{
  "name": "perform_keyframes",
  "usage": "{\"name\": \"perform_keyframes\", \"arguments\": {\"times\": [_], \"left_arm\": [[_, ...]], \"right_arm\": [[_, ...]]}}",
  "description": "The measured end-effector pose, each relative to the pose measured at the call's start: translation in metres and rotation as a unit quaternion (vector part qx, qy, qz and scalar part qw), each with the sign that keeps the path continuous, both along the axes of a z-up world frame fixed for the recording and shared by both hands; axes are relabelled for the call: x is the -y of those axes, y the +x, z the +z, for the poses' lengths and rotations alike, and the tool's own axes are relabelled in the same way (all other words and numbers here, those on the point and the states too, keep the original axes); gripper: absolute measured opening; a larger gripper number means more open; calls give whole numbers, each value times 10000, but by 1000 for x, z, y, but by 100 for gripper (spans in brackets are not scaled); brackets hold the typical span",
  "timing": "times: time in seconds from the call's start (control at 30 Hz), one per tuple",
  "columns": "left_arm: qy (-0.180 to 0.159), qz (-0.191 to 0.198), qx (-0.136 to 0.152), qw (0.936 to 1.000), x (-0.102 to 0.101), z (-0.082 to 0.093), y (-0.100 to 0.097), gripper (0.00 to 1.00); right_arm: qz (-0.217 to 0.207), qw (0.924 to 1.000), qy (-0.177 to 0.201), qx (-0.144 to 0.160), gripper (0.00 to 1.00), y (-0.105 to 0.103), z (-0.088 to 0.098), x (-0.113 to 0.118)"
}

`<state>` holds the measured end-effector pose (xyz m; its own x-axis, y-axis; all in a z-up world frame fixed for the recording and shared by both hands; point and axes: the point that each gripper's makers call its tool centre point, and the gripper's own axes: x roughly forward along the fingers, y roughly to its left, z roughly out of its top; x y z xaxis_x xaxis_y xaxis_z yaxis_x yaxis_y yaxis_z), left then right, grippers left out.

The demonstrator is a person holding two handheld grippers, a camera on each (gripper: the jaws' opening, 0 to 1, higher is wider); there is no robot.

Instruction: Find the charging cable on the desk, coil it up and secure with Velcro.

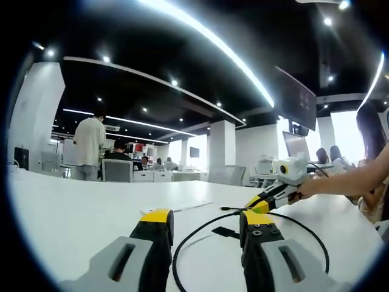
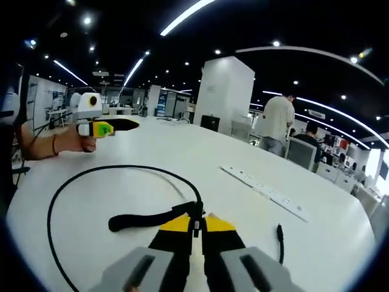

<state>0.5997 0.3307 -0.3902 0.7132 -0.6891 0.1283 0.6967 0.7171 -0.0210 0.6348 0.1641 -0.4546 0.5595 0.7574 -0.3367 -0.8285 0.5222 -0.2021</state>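
Right gripper point(image 2: 196, 228): jaws closed on the cable point(image 2: 91, 173) where the Velcro strap point(image 2: 143, 219) joins it. Left gripper point(image 1: 205, 226): jaws apart, holding nothing, low over the desk point(image 1: 73, 213).

The cable lies on the desk as one wide loose loop, running from the right gripper's jaws out and round. A free plug end point(image 2: 280, 234) lies just right of that gripper. The strap lies flat, trailing away from the pinch point. A white power strip point(image 2: 267, 191) lies farther off, apart from the cable.

Judgement on the step in hand: coiling is barely begun. The pinch should be held as the anchor while the open gripper gathers the loop into smaller, even turns laid beside it. The strap should be kept outside the turns, free for wrapping.

Markings: no brand, label or writing can be read.
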Motion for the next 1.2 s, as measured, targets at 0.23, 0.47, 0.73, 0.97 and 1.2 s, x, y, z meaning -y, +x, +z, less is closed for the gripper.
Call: {"name": "perform_keyframes", "arguments": {"times": [0.23,0.47,0.73,0.97,1.2], "left_arm": [[47,-13,1,10000,1,0,-1,44],[72,-40,7,10000,4,0,-2,44],[70,-36,15,10000,4,0,-2,44],[89,-44,21,9999,5,-1,-1,44],[95,-35,14,9999,4,-2,0,44]], "right_arm": [[13,10000,-17,-18,8,-7,-2,2],[-2,10000,-20,-14,8,-12,-2,6],[-5,10000,6,-32,8,-19,-7,8],[-24,10000,69,-59,8,-25,-11,12],[-7,9999,90,-134,8,-29,-20,13]]}}
